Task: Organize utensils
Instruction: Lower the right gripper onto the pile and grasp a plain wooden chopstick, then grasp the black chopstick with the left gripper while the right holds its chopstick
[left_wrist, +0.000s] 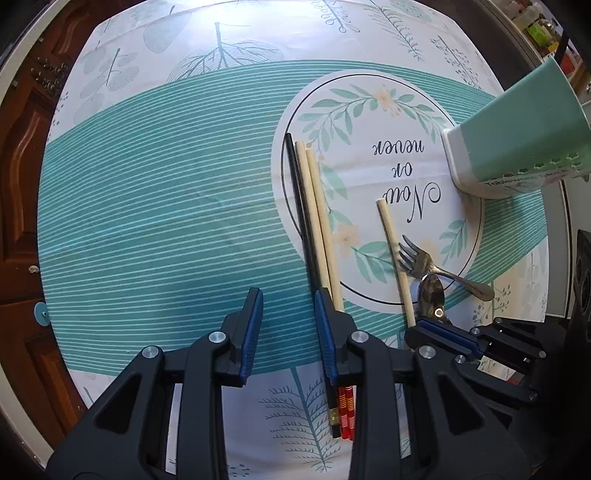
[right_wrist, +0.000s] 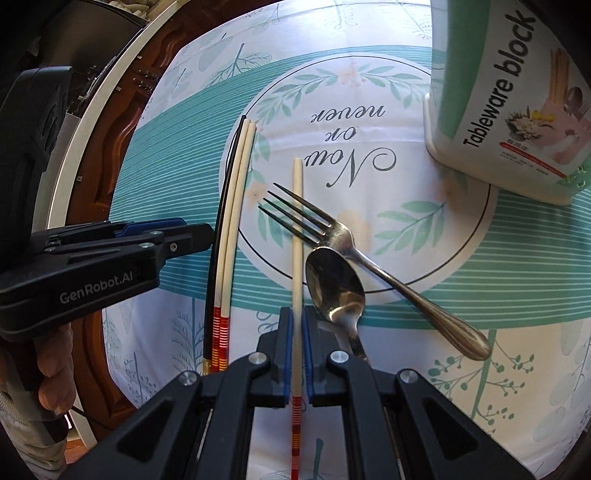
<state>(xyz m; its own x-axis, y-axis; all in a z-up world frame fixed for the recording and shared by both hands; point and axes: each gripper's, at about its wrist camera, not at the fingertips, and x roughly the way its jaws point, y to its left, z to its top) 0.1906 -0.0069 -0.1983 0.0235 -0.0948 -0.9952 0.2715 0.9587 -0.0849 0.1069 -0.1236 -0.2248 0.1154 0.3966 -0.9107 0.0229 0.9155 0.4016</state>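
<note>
My right gripper (right_wrist: 297, 317) is shut on a single cream chopstick (right_wrist: 297, 229) with a red-striped end, which lies flat on the tablecloth. A fork (right_wrist: 332, 232) lies with its tines crossing that chopstick, and a spoon (right_wrist: 336, 284) rests just right of it. A black chopstick and two cream ones (left_wrist: 314, 221) lie side by side as a bundle. My left gripper (left_wrist: 288, 314) stands open just left of this bundle, only cloth between its fingers, with its right finger (left_wrist: 325, 321) over the bundle's edge. A mint and white tableware holder (right_wrist: 491, 110) stands at the back right.
The round table (left_wrist: 147, 221) is covered with a teal striped, leaf-printed cloth. Dark wooden panelling (left_wrist: 22, 166) lies beyond its left edge. A person's hand (right_wrist: 51, 369) holds the left gripper's handle. A black box (left_wrist: 581, 280) sits at the far right.
</note>
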